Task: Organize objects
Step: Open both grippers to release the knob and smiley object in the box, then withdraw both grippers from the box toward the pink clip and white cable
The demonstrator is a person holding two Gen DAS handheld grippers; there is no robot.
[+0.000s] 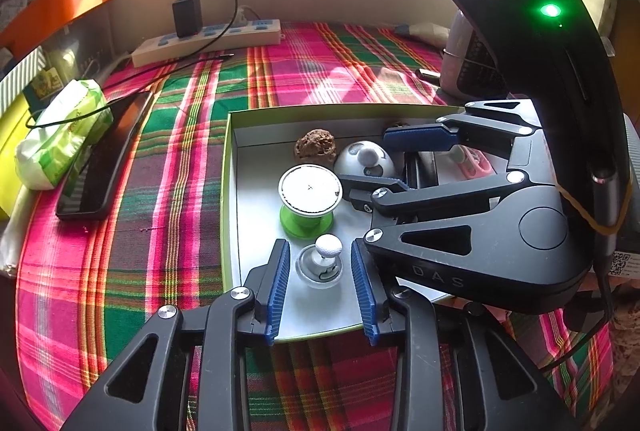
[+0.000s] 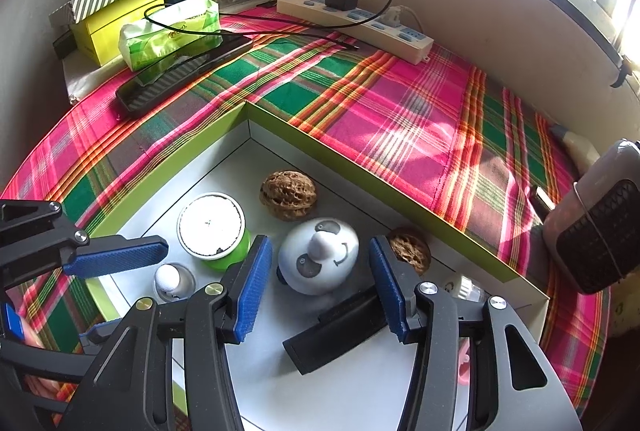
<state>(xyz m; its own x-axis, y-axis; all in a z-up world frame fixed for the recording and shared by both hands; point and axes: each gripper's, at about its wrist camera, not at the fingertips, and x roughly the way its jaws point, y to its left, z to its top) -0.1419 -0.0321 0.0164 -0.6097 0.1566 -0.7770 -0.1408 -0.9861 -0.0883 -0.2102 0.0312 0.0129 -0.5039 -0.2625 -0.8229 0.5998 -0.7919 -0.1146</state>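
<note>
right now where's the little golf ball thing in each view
Left wrist view: the golf ball piece sits low in the middle, inside the green-edged box, between the blue fingers of the left hand-held gripper, untouched.
Right wrist view: it is low on the left, under the left hand-held gripper's blue finger.
Shared landmark: the green spool with a white top, right beside it.

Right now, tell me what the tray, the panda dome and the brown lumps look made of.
Tray: likely cardboard, matte; thin folded green walls, white inside.
Panda dome: glossy, probably plastic or ceramic; smooth with soft highlights.
Brown lumps: walnut shells by look; deeply wrinkled, dull.
</note>
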